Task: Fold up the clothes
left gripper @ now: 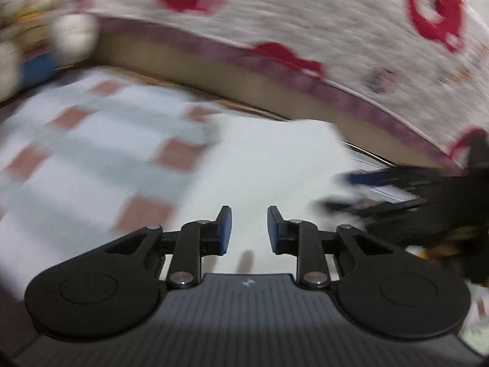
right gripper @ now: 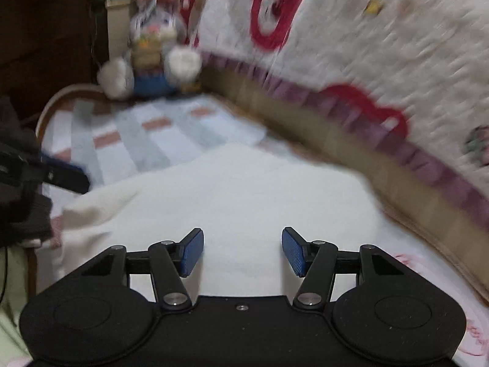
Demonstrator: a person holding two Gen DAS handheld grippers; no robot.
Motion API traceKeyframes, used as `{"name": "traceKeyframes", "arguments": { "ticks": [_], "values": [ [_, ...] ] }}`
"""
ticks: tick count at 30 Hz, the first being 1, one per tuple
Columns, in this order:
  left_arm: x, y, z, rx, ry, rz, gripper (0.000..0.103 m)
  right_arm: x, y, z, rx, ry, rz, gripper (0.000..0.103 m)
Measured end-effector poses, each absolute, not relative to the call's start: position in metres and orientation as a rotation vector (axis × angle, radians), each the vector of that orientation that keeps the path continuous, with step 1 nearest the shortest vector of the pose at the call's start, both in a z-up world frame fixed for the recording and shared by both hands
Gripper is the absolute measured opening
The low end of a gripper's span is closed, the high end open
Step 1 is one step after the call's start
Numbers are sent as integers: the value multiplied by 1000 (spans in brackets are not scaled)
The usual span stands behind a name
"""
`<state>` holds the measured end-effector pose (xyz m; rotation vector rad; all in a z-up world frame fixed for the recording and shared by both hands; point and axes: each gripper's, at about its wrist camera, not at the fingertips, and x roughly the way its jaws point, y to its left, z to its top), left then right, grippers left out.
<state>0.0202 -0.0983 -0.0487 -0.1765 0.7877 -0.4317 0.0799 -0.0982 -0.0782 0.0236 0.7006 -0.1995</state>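
Right now both tools are spread and empty: the left tool (left gripper: 249,229) and right tool (right gripper: 243,252) hover over the white garment (right gripper: 232,189), which lies on the bed beside the checked sheet (right gripper: 137,134). Best to pinch opposite garment edges together, then lift evenly.

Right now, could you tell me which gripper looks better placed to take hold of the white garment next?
The right gripper, probably: it is open with the white garment spread directly ahead of its fingers. The left gripper, also open, faces only the garment's side edge beside the checked sheet. Blur limits certainty.
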Motion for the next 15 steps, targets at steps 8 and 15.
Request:
{"name": "traceKeyframes", "arguments": {
  "ticks": [8, 15],
  "values": [
    [111, -148, -94, -97, 925, -458, 29, 68, -89, -98, 62, 677, -142, 71],
    [119, -150, -97, -29, 946, -474, 39, 49, -52, -101, -53, 764, -145, 71]
  ]
}}
